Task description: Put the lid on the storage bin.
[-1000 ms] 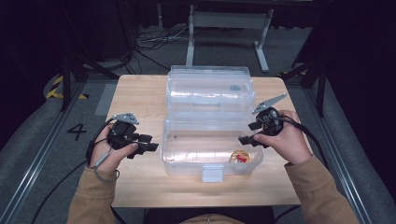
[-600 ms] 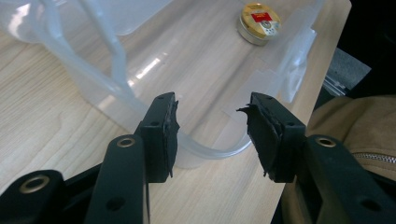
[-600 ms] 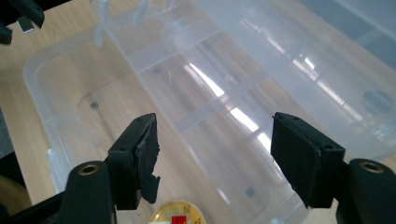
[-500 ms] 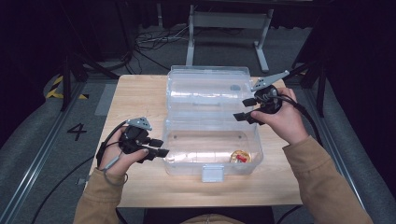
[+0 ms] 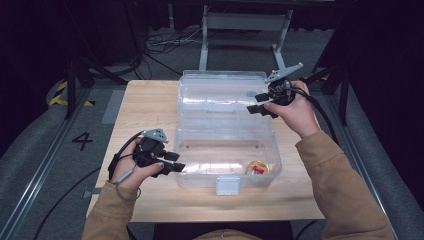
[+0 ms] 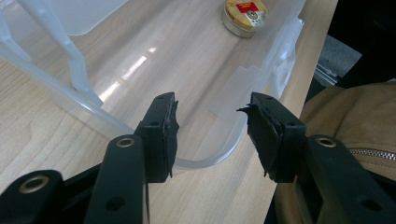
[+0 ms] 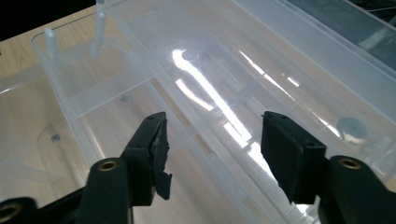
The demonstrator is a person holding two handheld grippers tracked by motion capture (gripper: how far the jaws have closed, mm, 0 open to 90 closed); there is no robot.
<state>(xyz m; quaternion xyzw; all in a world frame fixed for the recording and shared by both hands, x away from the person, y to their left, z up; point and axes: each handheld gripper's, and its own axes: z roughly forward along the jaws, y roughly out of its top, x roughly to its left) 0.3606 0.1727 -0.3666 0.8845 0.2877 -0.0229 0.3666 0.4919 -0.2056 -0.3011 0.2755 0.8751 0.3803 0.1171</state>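
Left claw (image 5: 172, 162) jaws apart, empty, at 9 o'clock edge of clear plastic box (image 5: 227, 150) on tabletop (image 5: 145, 107). Right claw (image 5: 256, 102) jaws apart, just been closing, nothing between, over open lid (image 5: 220, 95) at 2 o'clock. Round tin (image 5: 257, 167) inside box, 5 o'clock corner.

Clear plastic box (image 5: 225, 150), lid (image 5: 220, 97) open, flat on table

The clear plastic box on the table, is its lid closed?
No, the clear plastic box stands open, its lid folded back flat on the table, with a small round tin inside.
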